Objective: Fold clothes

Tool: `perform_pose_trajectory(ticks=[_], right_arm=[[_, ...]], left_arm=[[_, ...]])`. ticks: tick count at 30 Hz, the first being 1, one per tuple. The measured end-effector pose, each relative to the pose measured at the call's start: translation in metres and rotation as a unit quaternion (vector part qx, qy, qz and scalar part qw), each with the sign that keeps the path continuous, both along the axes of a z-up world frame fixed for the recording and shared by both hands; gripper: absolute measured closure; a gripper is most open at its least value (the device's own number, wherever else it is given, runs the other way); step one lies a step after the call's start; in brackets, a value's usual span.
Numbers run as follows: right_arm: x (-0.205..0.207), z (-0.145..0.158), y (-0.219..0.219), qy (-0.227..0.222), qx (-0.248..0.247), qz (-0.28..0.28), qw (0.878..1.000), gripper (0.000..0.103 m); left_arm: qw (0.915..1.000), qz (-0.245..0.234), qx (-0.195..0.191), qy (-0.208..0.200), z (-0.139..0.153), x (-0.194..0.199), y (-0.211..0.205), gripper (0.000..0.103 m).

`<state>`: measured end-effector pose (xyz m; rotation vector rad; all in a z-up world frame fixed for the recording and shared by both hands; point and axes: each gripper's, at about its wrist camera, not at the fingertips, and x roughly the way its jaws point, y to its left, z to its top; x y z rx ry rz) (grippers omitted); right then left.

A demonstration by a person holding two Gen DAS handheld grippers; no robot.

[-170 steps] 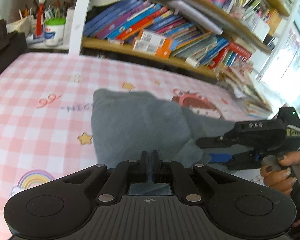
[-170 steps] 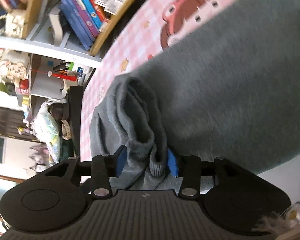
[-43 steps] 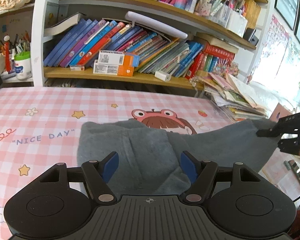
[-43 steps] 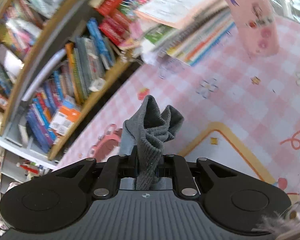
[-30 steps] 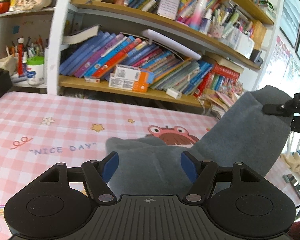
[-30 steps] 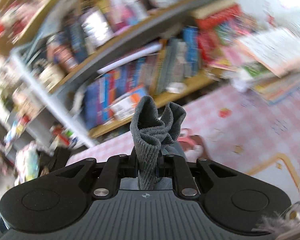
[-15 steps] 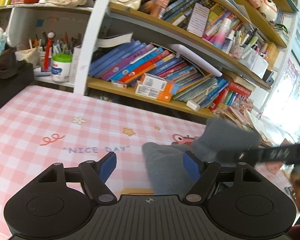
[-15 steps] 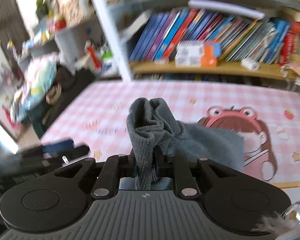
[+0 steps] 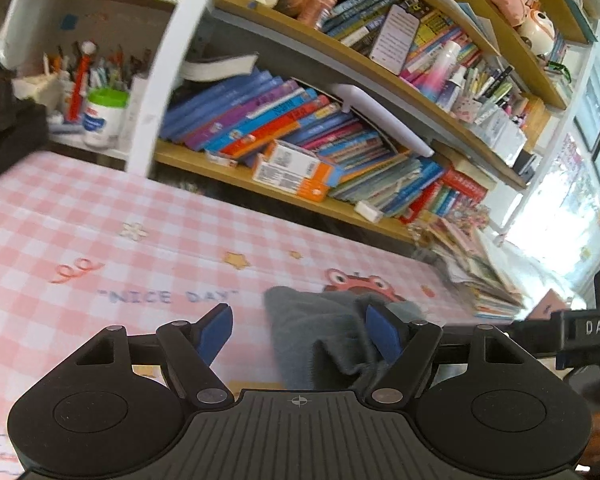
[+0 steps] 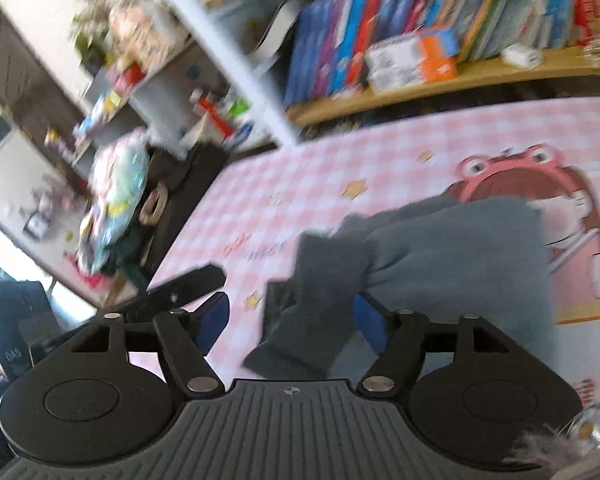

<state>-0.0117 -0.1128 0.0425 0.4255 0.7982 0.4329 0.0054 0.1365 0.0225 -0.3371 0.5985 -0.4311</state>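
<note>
Right tongs (image 10: pixel 290 320) above grey garment (image 10: pixel 452 252)

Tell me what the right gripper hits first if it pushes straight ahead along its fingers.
Most likely the grey garment: a flap of it lies between the open right gripper fingers, over the pink checked table cover. Depth is unclear.

Home study: crammed bookshelves (image 9: pixel 300 128), pink tablecloth (image 9: pixel 100 232).
</note>
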Motion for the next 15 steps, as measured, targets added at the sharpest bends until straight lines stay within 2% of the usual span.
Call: perform_pose_trajectory(ticks=[3, 8, 11, 12, 14, 15], right_arm=[[0.001, 0.000, -0.024, -0.004, -0.031, -0.039, 0.999, 0.031], [0.011, -0.020, -0.046, -0.001, -0.133, -0.071, 0.989, 0.028], [0.015, -0.040, -0.051, 0.029, -0.140, -0.077, 0.987, 0.028], [0.016, -0.046, -0.053, 0.040, -0.141, -0.079, 0.986, 0.028], [0.017, -0.058, -0.055, 0.059, -0.140, -0.082, 0.985, 0.027], [0.015, -0.061, -0.055, 0.062, -0.138, -0.079, 0.985, 0.025]], left_arm=[[0.9997, -0.014, -0.013, 0.014, -0.004, 0.011, -0.010, 0.028], [0.9986, -0.025, -0.029, 0.037, -0.014, 0.028, -0.027, 0.028], [0.9980, -0.019, -0.032, 0.051, -0.024, 0.035, -0.036, 0.030], [0.9973, -0.022, -0.035, 0.061, -0.028, 0.038, -0.039, 0.035], [0.9954, -0.029, -0.043, 0.081, -0.036, 0.042, -0.041, 0.056], [0.9940, -0.031, -0.048, 0.093, -0.041, 0.043, -0.042, 0.075]])
